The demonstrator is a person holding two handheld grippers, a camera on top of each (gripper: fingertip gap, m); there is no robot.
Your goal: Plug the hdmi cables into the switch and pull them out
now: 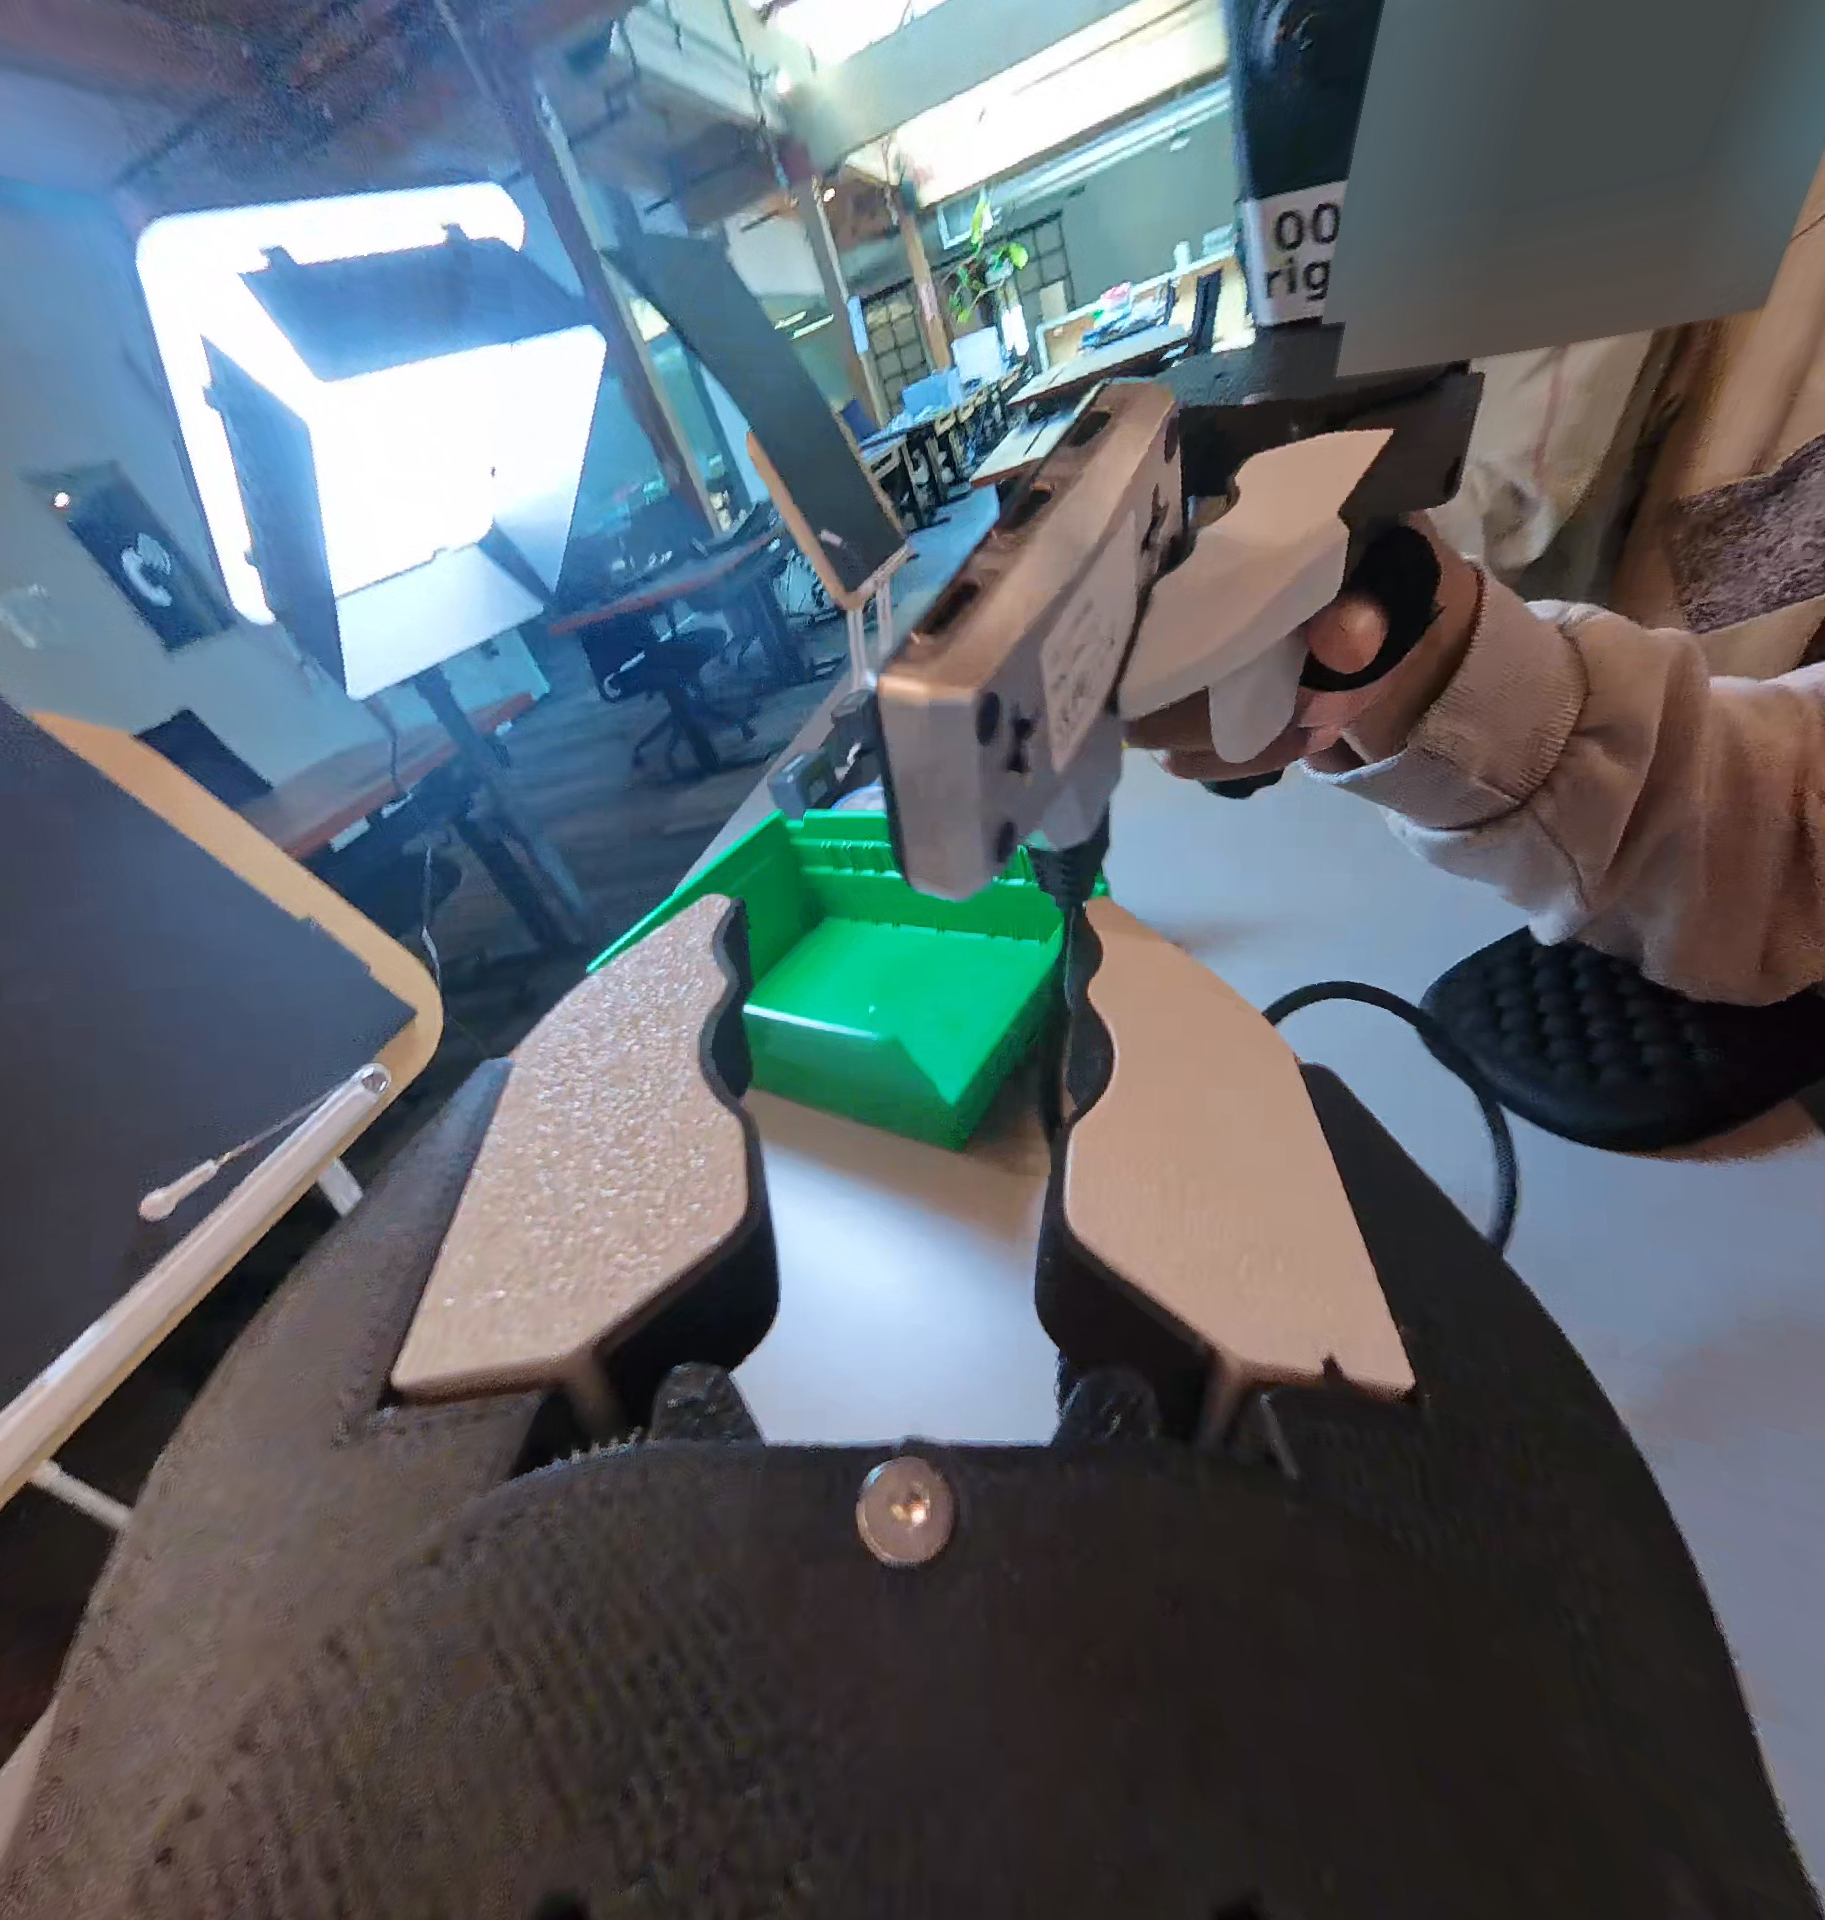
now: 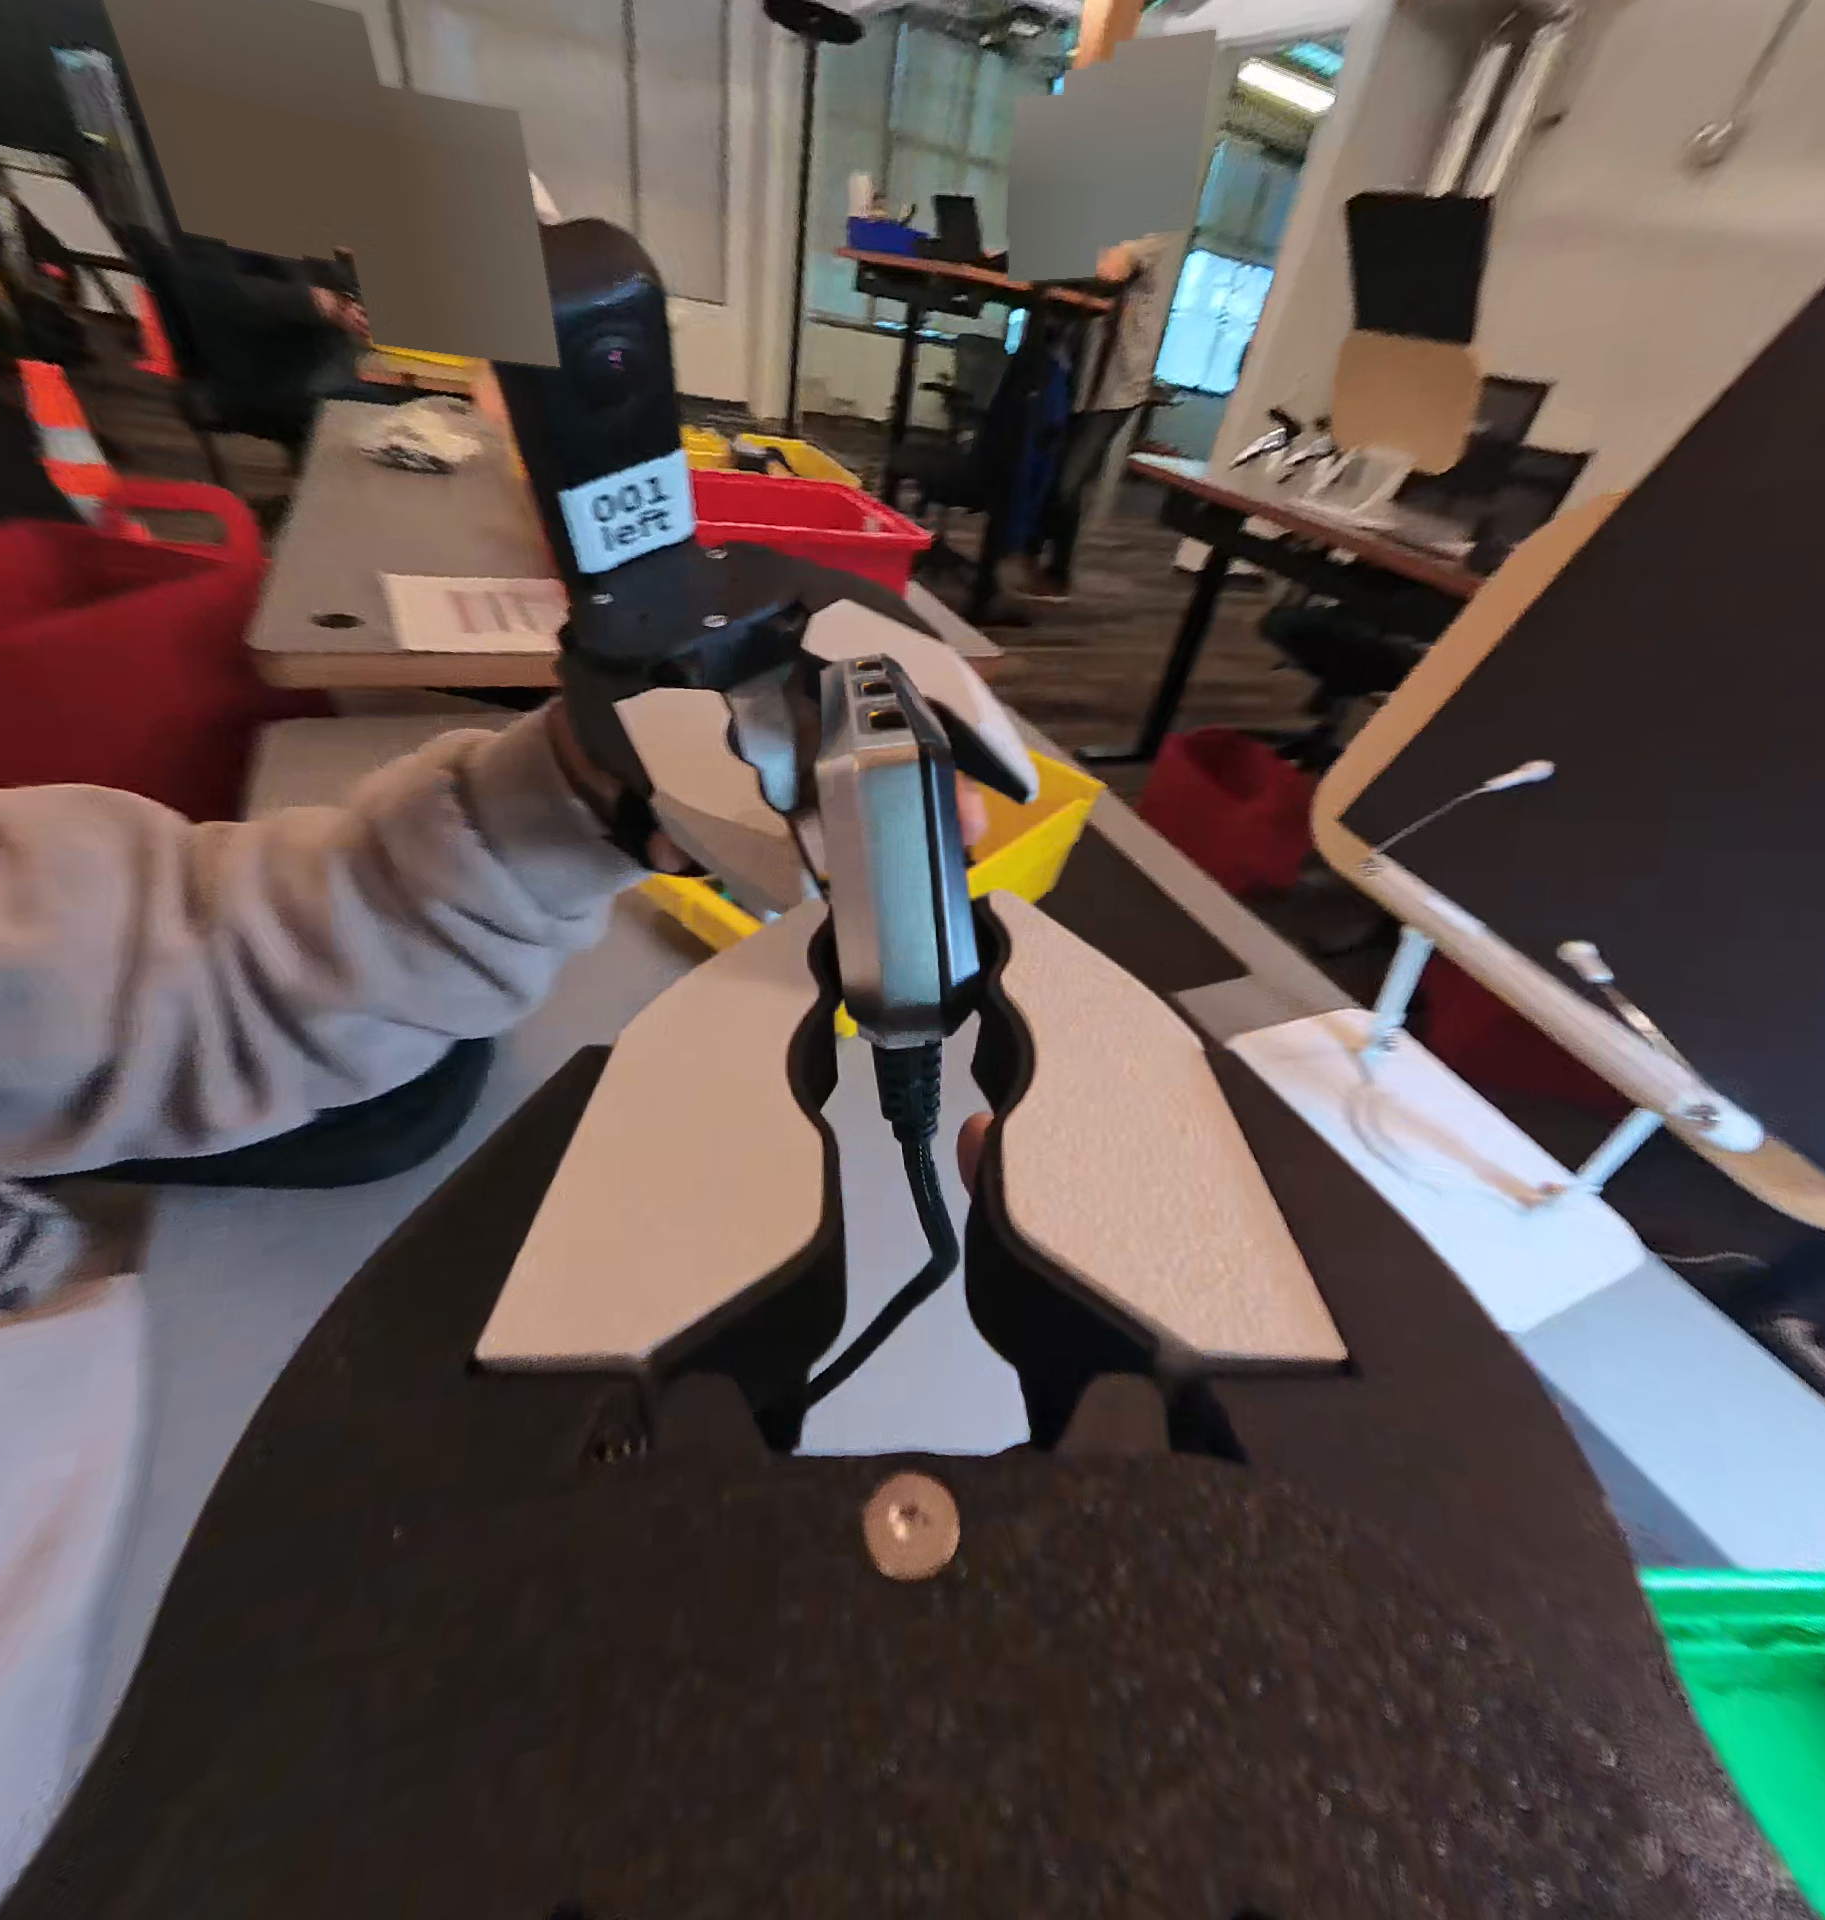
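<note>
The silver HDMI switch (image 2: 892, 883) is clamped between the fingertips of my right gripper (image 2: 908, 945) and held up above the table. It also shows in the left wrist view (image 1: 1001, 665), tilted, in the right gripper (image 1: 1136, 613). Several side ports (image 2: 872, 691) are empty. One black HDMI cable (image 2: 918, 1153) is plugged into the switch's lower end and hangs down. My left gripper (image 1: 908, 935) is open just below the switch. The cable (image 1: 1072, 987) runs along its right fingertip's inner edge. In the right wrist view the left gripper (image 2: 882, 743) sits open behind the switch.
A green bin (image 1: 887, 1008) stands on the white table (image 1: 887, 1299) just beyond my left fingers and shows at the lower right in the right wrist view (image 2: 1781, 1714). A black padded rest (image 1: 1614, 1039) lies right. Black boards with tan edges (image 1: 108, 987) (image 2: 1666, 779) flank the table. Across from one pair of fingers to the other is roughly 5 cm.
</note>
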